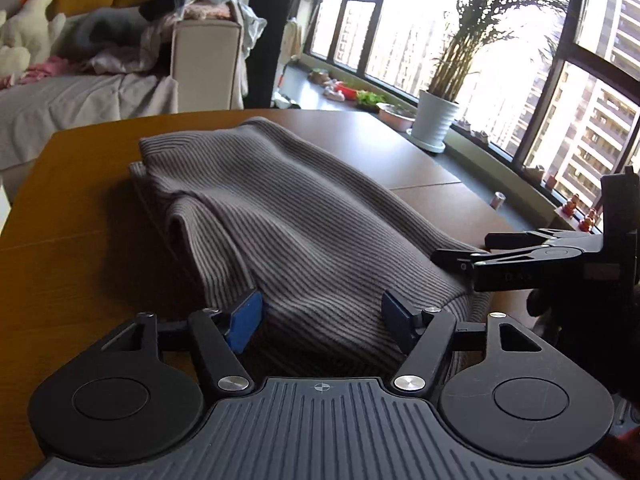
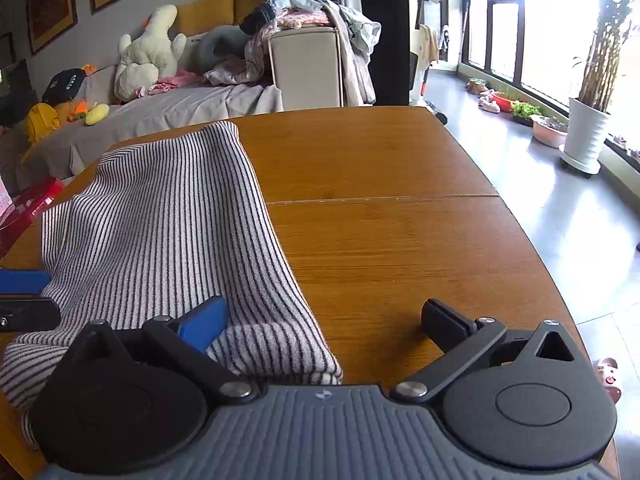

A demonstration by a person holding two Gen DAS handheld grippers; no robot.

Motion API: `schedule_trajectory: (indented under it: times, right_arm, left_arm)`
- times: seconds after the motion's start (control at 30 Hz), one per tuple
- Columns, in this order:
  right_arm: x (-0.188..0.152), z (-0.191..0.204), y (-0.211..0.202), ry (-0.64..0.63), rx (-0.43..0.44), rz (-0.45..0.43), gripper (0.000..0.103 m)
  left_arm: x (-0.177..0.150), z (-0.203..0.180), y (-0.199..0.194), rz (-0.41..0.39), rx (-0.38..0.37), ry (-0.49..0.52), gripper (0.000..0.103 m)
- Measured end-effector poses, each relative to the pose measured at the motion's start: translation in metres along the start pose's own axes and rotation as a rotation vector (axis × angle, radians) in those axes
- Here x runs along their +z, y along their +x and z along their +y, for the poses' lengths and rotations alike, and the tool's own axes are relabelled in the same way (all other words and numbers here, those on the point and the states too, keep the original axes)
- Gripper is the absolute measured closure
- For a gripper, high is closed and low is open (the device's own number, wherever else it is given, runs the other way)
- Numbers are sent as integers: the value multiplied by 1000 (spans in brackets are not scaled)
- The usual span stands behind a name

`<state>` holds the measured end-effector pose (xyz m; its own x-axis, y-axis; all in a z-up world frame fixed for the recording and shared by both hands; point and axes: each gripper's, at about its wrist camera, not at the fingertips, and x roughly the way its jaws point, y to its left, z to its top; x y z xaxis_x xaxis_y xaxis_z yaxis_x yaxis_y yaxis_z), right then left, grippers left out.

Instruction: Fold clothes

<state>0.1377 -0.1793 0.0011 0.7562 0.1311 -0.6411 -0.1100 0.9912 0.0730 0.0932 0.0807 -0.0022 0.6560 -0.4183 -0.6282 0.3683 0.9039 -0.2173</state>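
A striped grey knit garment (image 1: pixel 280 216) lies folded in a long bundle on the wooden table (image 1: pixel 80 200). My left gripper (image 1: pixel 322 318) is open, its blue pads (image 1: pixel 244 322) either side of the garment's near end, just above it. My right gripper (image 2: pixel 324 320) is open; its left pad (image 2: pixel 204 322) rests over the garment's near right corner (image 2: pixel 280 344), its right finger (image 2: pixel 444 322) over bare table (image 2: pixel 400 240). The right gripper also shows in the left wrist view (image 1: pixel 520 256) at the garment's right edge. The garment (image 2: pixel 168 232) fills the left of the right wrist view.
A sofa (image 2: pixel 180 108) with plush toys and piled clothes stands beyond the table's far edge. A potted plant (image 2: pixel 588 136) and small items line the window sill at the right. A red object (image 2: pixel 28 208) sits at the table's left edge.
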Motion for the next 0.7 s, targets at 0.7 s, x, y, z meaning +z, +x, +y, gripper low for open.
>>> schedule_trajectory:
  times: [0.7]
  right_arm:
    - [-4, 62, -36, -411, 147, -67, 22]
  left_arm:
    - [-9, 12, -42, -82, 197, 75, 15]
